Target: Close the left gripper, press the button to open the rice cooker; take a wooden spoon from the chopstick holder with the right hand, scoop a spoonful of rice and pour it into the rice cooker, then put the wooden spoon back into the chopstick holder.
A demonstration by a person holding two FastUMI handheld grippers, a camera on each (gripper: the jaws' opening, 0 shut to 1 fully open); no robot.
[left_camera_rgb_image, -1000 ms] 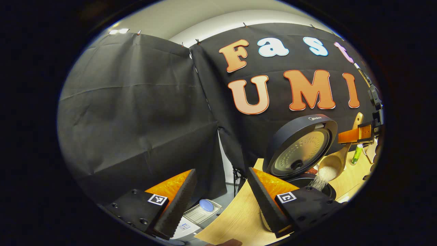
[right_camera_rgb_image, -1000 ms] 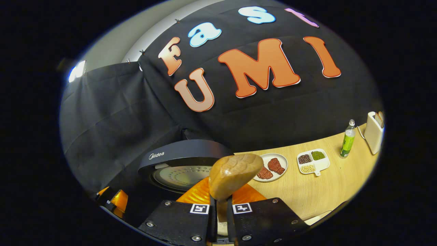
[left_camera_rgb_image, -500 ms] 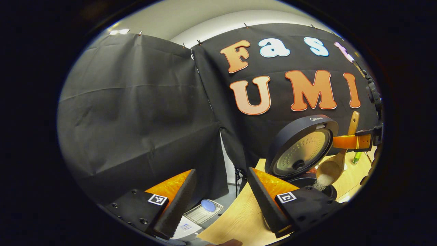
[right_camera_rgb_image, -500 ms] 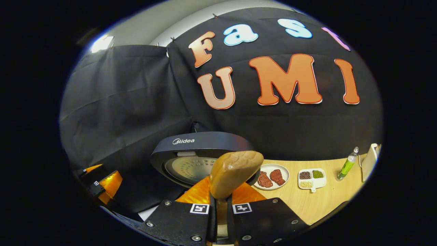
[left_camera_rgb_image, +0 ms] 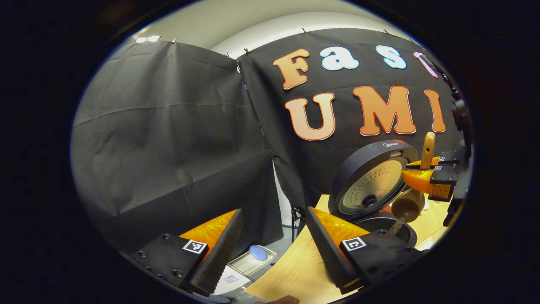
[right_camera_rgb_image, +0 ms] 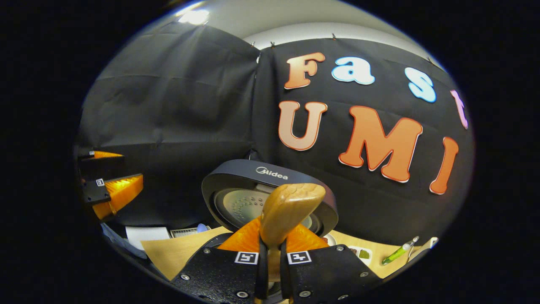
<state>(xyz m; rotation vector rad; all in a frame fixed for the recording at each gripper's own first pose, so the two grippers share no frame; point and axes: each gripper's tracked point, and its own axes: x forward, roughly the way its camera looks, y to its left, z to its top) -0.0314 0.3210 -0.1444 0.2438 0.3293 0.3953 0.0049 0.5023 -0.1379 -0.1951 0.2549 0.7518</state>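
You've rolled the wooden spoon [left_camera_rgb_image: 408, 204] further over since a second ago, so the last rice falls into the open rice cooker [left_camera_rgb_image: 390, 223]; the right gripper [right_camera_rgb_image: 270, 253] pinches its handle, seemingly firmly, while the left gripper [left_camera_rgb_image: 270, 245] waits spread beside.

Rice cooker [left_camera_rgb_image: 371, 190]: dark body, round lid swung fully open and standing upright behind the pot; I see the pale, perforated inner plate facing forward. It sits on the wooden counter [left_camera_rgb_image: 295, 266]. Wooden spoon [left_camera_rgb_image: 415, 198]: light wood, handle pointing up, bowl tipped down over the open pot [left_camera_rgb_image: 390, 223]. A thin stream of rice [left_camera_rgb_image: 396, 226] falls from the bowl's lip into the pot. In the right gripper view the spoon's rounded handle end [right_camera_rgb_image: 289, 209] stands up just in front of the lid [right_camera_rgb_image: 270, 190].
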